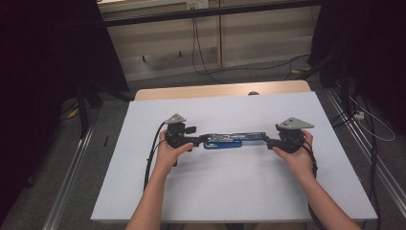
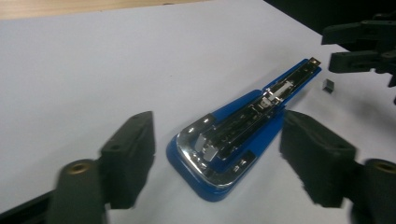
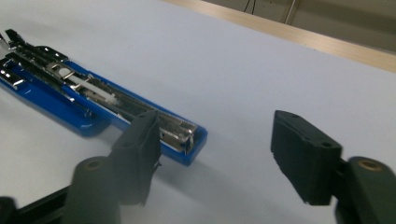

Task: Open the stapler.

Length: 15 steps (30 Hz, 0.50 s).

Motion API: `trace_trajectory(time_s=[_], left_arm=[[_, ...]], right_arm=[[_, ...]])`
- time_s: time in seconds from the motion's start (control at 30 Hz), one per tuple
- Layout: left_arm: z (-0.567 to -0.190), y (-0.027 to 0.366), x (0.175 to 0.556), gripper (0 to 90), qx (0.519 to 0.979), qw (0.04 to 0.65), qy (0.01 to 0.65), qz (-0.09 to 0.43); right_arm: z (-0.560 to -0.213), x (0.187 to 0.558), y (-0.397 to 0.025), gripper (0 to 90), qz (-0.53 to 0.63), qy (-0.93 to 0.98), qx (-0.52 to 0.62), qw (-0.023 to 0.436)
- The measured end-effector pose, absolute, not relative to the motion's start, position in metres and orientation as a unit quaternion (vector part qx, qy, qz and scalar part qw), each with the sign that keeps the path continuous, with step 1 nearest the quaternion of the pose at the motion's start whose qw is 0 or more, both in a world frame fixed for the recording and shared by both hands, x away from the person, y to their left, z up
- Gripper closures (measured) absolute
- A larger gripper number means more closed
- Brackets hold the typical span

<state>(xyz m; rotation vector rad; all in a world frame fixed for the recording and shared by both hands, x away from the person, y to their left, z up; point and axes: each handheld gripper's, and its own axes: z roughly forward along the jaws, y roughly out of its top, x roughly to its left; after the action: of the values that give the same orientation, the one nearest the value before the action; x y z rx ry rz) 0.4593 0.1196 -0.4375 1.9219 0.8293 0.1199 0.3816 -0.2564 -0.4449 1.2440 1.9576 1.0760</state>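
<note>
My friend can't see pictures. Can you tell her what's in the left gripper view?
A blue stapler, opened out flat, lies on a white table between the left gripper's two open black jaws. The right gripper waits at its far end.

Both forearms come in from the bottom edge, hands low over the table, grippers pointed inward at each other. Left gripper [image 1: 197,140] jaws spread wide, nothing between the pads. Right gripper [image 1: 269,142] jaws also wide apart, empty. Left hand [image 1: 168,152] and right hand [image 1: 298,154] wrap the gripper bodies.
</note>
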Motion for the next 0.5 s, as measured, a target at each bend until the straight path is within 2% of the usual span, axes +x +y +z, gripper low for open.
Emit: trace_trajectory(time_s=[0.23, 0.5], left_arm=[[-0.433, 0.126, 0.456, 12.9, 0.800, 0.487, 0.348, 0.053], [-0.431, 0.130, 0.454, 12.3, 0.802, 0.480, 0.352, 0.057]], right_arm=[[-0.446, 0.373, -0.270, 20.1, 0.409, 0.740, 0.464, 0.265], [-0.448, 0.373, -0.286, 19.8, 0.421, 0.742, 0.465, 0.235]])
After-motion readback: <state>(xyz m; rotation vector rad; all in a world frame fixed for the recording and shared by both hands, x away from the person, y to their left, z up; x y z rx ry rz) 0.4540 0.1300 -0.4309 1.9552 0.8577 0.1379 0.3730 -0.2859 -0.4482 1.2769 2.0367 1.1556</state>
